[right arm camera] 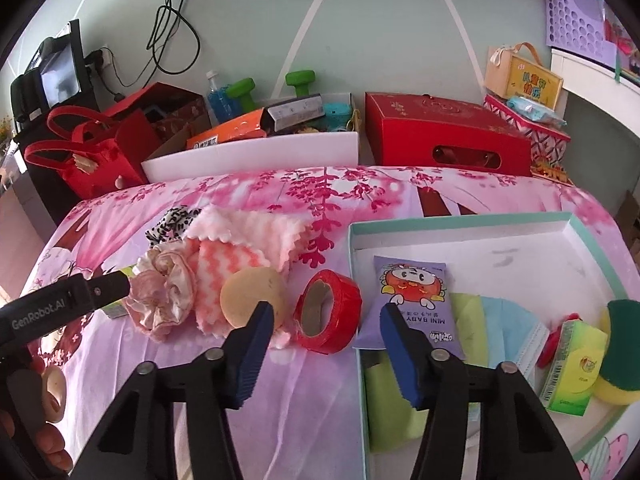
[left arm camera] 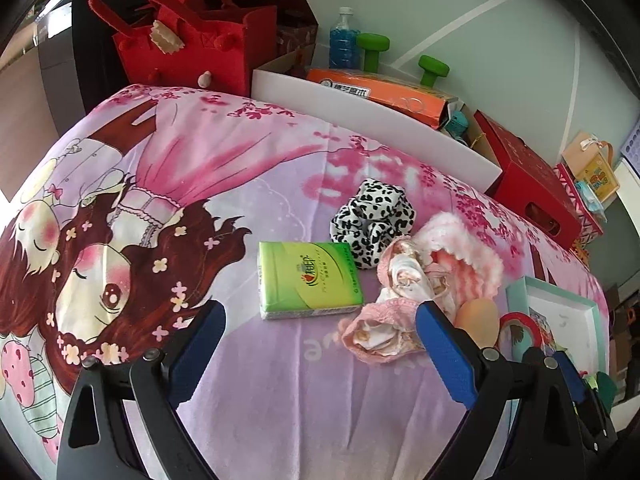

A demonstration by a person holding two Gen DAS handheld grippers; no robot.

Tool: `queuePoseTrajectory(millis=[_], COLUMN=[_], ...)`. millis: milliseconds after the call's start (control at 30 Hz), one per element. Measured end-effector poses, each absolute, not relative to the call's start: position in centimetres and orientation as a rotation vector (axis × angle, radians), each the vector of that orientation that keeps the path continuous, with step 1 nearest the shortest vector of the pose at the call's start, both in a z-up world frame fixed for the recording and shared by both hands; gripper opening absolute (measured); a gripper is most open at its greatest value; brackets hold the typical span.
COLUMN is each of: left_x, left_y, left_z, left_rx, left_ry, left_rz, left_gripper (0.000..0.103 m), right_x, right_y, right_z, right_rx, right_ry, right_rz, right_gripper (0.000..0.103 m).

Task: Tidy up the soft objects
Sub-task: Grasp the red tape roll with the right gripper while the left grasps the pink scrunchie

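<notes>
I see left gripper (left arm camera: 320,316) agape over pink scrunchie (left arm camera: 384,320); right gripper (right arm camera: 326,316) released, jaws apart around red tape roll (right arm camera: 326,312), nothing clasped.

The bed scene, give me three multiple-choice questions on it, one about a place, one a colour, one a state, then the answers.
1. Where does the purple wipes packet lie?
A. in the teal-rimmed tray
B. in the red felt bag
C. on the floor

2. What colour is the roll of tape on the blanket?
A. blue
B. red
C. white

3. How stands the right gripper?
A. shut on the round sponge
B. shut on the tape
C. open, pads touching nothing

Answers:
1 A, the packet lies partly over the tray's near rim, beside the face mask.
2 B, the roll is bright red with a brown core.
3 C, a gap shows each side of the tape, and the sponge sits apart.
</notes>
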State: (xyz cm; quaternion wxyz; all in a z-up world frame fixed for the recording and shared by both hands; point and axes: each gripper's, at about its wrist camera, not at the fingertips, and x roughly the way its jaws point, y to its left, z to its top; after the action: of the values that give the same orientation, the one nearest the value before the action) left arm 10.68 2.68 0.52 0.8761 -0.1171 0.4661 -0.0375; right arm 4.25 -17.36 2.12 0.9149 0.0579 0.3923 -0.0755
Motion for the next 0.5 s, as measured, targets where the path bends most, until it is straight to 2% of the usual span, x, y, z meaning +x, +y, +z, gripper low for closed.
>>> queuePoseTrajectory(millis=[100,400,500], left_x=[10.8,10.9,11.1], left_y=[2.2,0.2,-0.3], left_z=[0.2,-0.3,-0.4], left_rx=[-0.231,-0.209,-0.201], left_ry=[0.985,1.003,1.005], left_rz=[-0.092,-0.162,-0.171], left_gripper=[0.096,0.096,0.092], right_x=[4.5,4.7,4.8], right_y=[-17.5,-18.6,-18.7], right_z=[1.7,0.9,0.9], right_rx=[0.135,0.161,0.159], right_ry=[0.825,0.835,0.829], right_rz=[-0.144,-0.169,-0.172], right_gripper=[0.047,0.035,0.031])
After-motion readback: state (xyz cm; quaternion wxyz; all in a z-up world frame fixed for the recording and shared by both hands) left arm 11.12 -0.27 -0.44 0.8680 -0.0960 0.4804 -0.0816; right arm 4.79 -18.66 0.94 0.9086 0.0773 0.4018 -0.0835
